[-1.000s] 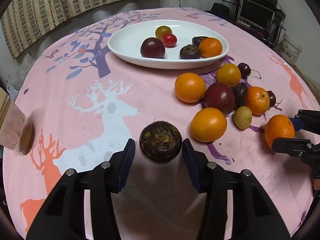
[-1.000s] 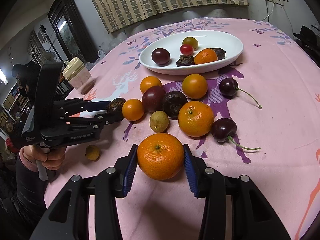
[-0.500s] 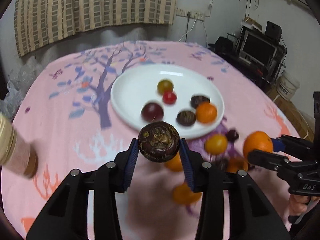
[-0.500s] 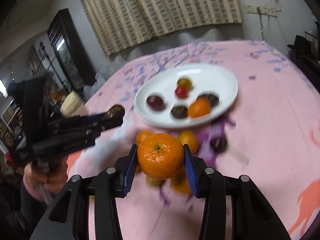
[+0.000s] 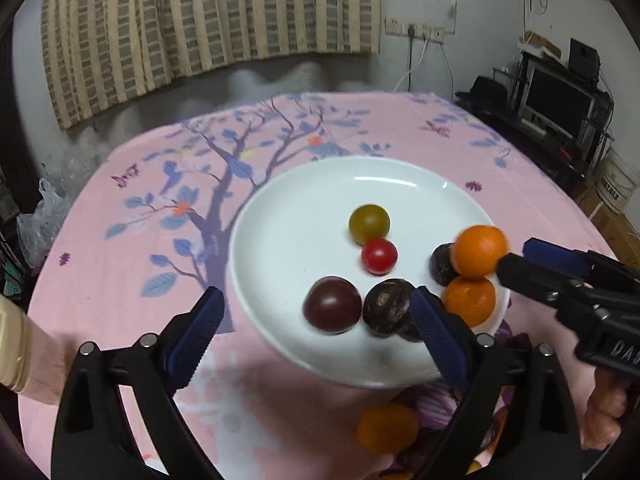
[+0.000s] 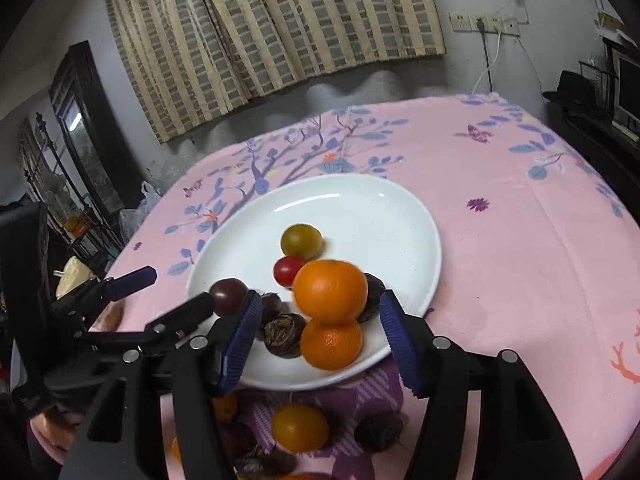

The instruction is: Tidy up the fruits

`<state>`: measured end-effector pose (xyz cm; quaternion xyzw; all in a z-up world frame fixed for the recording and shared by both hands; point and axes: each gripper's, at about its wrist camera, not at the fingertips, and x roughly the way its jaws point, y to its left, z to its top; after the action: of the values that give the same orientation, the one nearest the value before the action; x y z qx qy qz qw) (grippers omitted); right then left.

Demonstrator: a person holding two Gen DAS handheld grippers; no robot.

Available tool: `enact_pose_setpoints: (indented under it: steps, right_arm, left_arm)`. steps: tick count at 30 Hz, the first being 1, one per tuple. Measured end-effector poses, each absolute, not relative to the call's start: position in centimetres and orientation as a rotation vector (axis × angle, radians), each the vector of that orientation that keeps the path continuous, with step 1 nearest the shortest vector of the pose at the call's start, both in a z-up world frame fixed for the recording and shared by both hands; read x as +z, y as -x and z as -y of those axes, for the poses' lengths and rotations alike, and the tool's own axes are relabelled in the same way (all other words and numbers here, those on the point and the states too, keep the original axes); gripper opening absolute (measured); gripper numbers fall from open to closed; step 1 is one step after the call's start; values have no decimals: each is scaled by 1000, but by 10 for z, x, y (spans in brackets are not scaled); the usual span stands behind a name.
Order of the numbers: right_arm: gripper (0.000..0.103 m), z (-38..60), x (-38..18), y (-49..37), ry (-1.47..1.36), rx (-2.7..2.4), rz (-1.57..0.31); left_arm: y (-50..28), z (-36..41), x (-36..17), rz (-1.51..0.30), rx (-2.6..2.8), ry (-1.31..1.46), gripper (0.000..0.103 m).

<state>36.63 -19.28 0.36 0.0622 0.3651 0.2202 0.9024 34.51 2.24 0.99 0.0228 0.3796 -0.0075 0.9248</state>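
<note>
Left tool (image 5: 316, 332) spread wide, empty; right tool (image 6: 320, 340) wide apart, tangerine (image 6: 330, 291) loose over plate (image 6: 400, 216).

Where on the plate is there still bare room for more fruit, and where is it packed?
Bare: the plate's far half, beyond the olive tomato, and its left rim strip beside the plum. Packed: the near right edge, where two oranges, dark wrinkled fruits and the red tomato cluster.
</note>
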Motion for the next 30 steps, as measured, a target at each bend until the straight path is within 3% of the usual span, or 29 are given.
enact_pose_setpoints:
  steps: [9,15,20,25,30]
  right_arm:
    - [64,191,-3,-290,-37,645,-769]
    - [63,146,-10,-228,255,821,-703]
    - [52,134,-24,-229,305,817,-744]
    - [51,131,-17,-250,265,727,-687]
    - [43,118,-27,-271,322,659,-749]
  left_arm:
    - [-282,-67,5,-752,73,11,96]
    - [-256,-98,-2,-776,120,115,96]
    - [-246,-111,-5,-786,151,172,96]
    - [-244,-116,-3,-786,160,193,96]
    - [-242,-114,-1,-782,158,178,96]
